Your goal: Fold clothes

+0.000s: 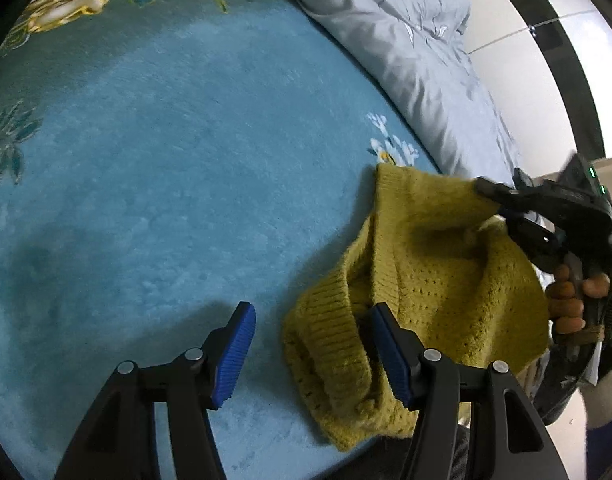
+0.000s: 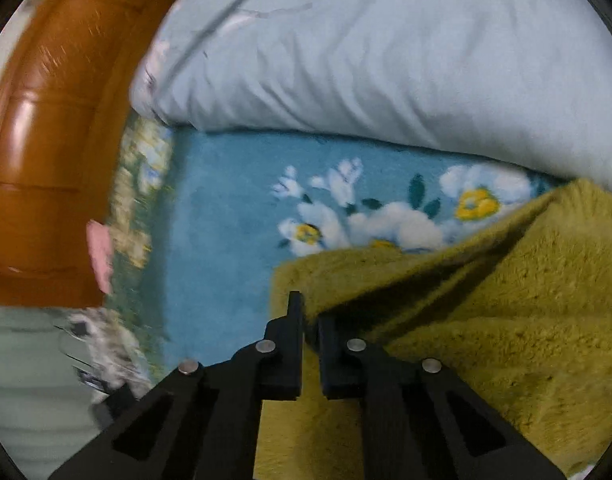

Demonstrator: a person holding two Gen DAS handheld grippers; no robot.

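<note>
An olive-yellow knit sweater (image 1: 418, 280) lies bunched on a blue floral blanket (image 1: 166, 160). My left gripper (image 1: 312, 344) is open with blue pads; its right finger (image 1: 390, 356) rests against the sweater's ribbed edge, and nothing is between the pads. My right gripper (image 1: 502, 200) appears in the left wrist view at the sweater's far corner, pinching and lifting it. In the right wrist view the right gripper (image 2: 310, 312) is shut on the sweater (image 2: 486, 320), whose cloth stretches away to the right.
A grey-blue quilt (image 1: 406, 48) lies bunched along the blanket's far side and also shows in the right wrist view (image 2: 386, 60). A brown leather headboard (image 2: 46, 140) stands at the left. The blue blanket (image 2: 226, 220) has white and yellow flowers.
</note>
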